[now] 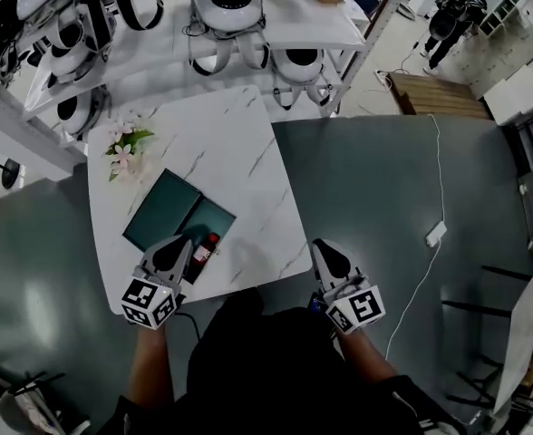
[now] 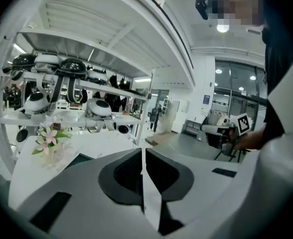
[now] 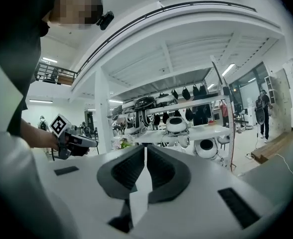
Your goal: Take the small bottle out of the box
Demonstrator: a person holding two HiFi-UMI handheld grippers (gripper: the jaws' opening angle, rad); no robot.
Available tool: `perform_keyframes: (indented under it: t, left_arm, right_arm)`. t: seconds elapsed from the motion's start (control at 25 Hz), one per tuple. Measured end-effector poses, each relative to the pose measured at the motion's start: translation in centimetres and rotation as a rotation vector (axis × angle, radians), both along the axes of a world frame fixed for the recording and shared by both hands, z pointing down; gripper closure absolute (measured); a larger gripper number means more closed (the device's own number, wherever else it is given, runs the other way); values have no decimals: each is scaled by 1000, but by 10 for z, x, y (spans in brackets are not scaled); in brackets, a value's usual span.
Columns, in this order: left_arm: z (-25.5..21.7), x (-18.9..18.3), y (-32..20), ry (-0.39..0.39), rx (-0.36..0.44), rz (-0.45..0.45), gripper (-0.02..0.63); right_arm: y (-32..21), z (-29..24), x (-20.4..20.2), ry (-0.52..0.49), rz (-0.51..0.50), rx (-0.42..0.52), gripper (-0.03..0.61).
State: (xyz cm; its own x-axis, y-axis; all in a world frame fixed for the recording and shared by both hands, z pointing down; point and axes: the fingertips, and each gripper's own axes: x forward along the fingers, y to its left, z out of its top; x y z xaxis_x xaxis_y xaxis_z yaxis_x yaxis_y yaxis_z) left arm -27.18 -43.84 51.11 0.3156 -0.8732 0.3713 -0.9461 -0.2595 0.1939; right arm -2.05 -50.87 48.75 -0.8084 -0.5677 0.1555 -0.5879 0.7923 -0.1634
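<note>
A teal box [image 1: 162,208] lies open on the white marble table [image 1: 248,170]. The small dark bottle [image 1: 204,248], with a red cap and a white label, lies at the box's near right corner. I cannot tell whether it rests inside the box or on the table. My left gripper [image 1: 183,243] is just left of the bottle, and its jaws [image 2: 143,151] are shut and empty. Off the table's near right corner, my right gripper [image 1: 319,243] hangs over the floor, also shut [image 3: 145,147] with nothing in it.
A bunch of pink and white flowers [image 1: 126,148] sits at the table's far left corner. Shelves with white robot heads [image 1: 230,7] stand behind the table. A white cable with an adapter [image 1: 436,234] runs over the grey floor at the right.
</note>
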Motion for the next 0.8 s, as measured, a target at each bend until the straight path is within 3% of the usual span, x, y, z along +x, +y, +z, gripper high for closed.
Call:
perform_keyframes:
  t: [0.08, 0.16, 0.32, 0.52, 0.68, 0.8]
  left_arm:
    - [24, -3, -8, -18, -102, 60, 584]
    - [54, -4, -11, -51, -227, 115, 462]
    - [112, 1, -4, -110, -480, 227, 434]
    - [173, 7, 8, -187, -733, 326, 426]
    - [202, 8, 24, -203, -873, 335, 425]
    - [209, 8, 25, -178, -921, 323, 407]
  right_arm:
    - [-13, 5, -11, 5, 1, -7, 537]
    - [-23, 10, -20, 9, -5, -23, 537]
    - [-34, 24, -31, 20, -15, -60, 538]
    - [-50, 47, -32, 28, -15, -100, 538]
    - [-56, 56, -27, 40, -22, -138, 538]
    - [-64, 66, -24, 53, -33, -162, 538]
